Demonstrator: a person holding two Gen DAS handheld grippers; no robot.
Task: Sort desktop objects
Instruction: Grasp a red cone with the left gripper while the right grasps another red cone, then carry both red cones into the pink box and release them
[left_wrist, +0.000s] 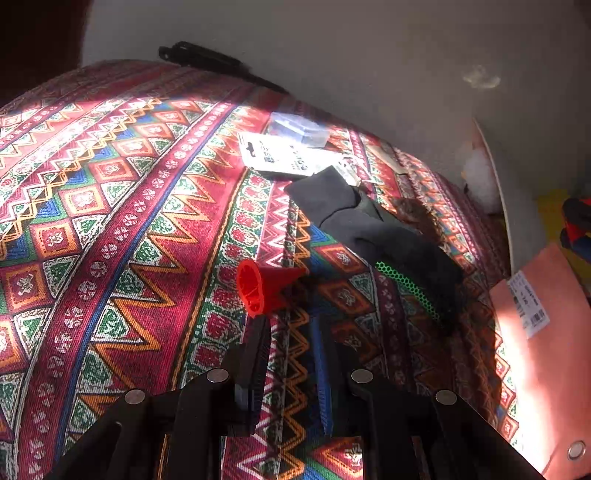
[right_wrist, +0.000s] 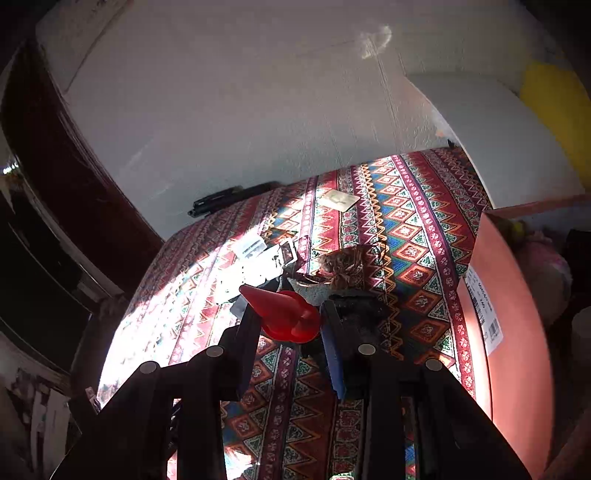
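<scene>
Red plastic, one small cone (left_wrist: 267, 286), lies on its side on the patterned tablecloth (left_wrist: 110, 206), its open base turned left and its tip toward the dark fabric item (left_wrist: 373, 229) just beside it.

From the left wrist view, the left gripper (left_wrist: 291, 369) has its fingers spread, with only cloth between them; the cone sits just ahead of the left finger, apart from the pads as far as I can tell.

From the right wrist view, the right gripper (right_wrist: 290, 325) frames the cone (right_wrist: 284, 314) between its spread fingers. Whether the pads touch it I cannot tell; it does not look pinched.

Risks, as I judge them: the cone is tapered and could squirt out or roll if the pads close on the slope, and both grippers crowding one object could collide.

Count, left to right: one black bar (left_wrist: 207, 61) at the table's far edge, one white card pack (left_wrist: 280, 155), one clear box (left_wrist: 299, 129), one cone, one dark fabric item, one brown tangle (left_wrist: 419, 216), one pink box (left_wrist: 546, 354).
</scene>
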